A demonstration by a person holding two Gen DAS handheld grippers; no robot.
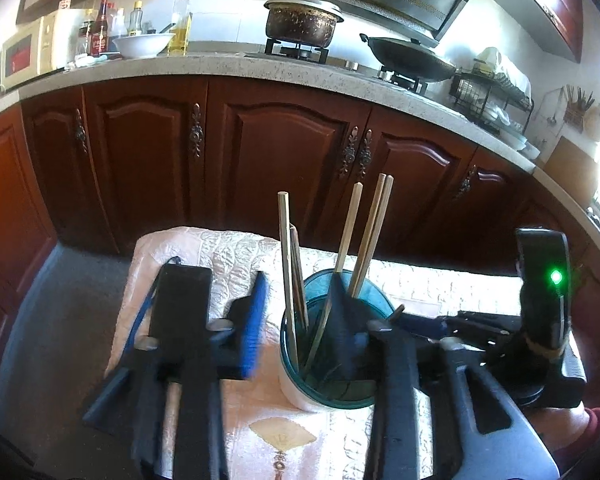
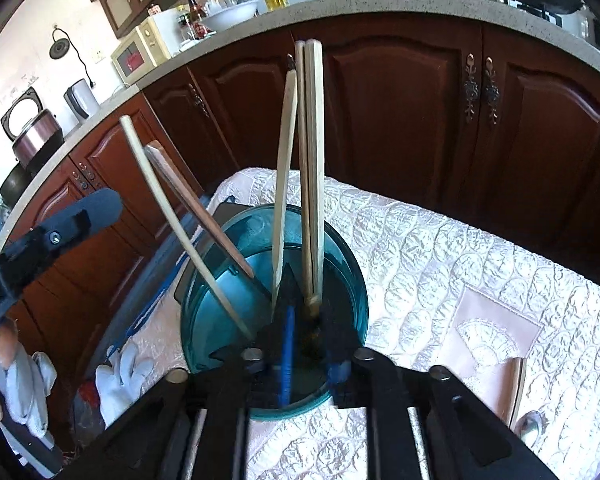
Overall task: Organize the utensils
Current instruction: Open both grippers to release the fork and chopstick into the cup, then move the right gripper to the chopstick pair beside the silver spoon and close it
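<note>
The quilted cream-and-pink cloth (image 2: 440, 248) covers the table in front of the dark red wooden cabinet doors (image 1: 292, 148). The translucent teal plastic holder cup (image 2: 216, 312) stands upright on this cloth and serves as the landmark for all positions below.

Inside the cup stand several pale wooden chopsticks (image 2: 314, 168) and one darker brown stick (image 2: 196, 208), all leaning against the rim. A metal spoon (image 2: 530, 426) lies on the cloth well to the right of the cup, beside a light wooden-edged item that is cut off by the frame.

The left gripper (image 1: 300, 312) straddles the cup: its blue-padded finger stands to the left of the cup wall, the other finger at the right rim. Its jaws are wide and grip nothing; contact with the wall cannot be confirmed.

The right gripper (image 2: 304, 316) sits above the cup mouth with its jaws drawn narrow on the lower ends of a pair of pale chopsticks.

Hazards, as judged from this arrangement:
- Releasing the pair while it is tilted may let the tips skid and spill over the rim.
- Lateral pressure from either gripper may tip the lightweight cup, scattering all sticks.
- The two grippers work close together above the cup; collision is possible.
</note>
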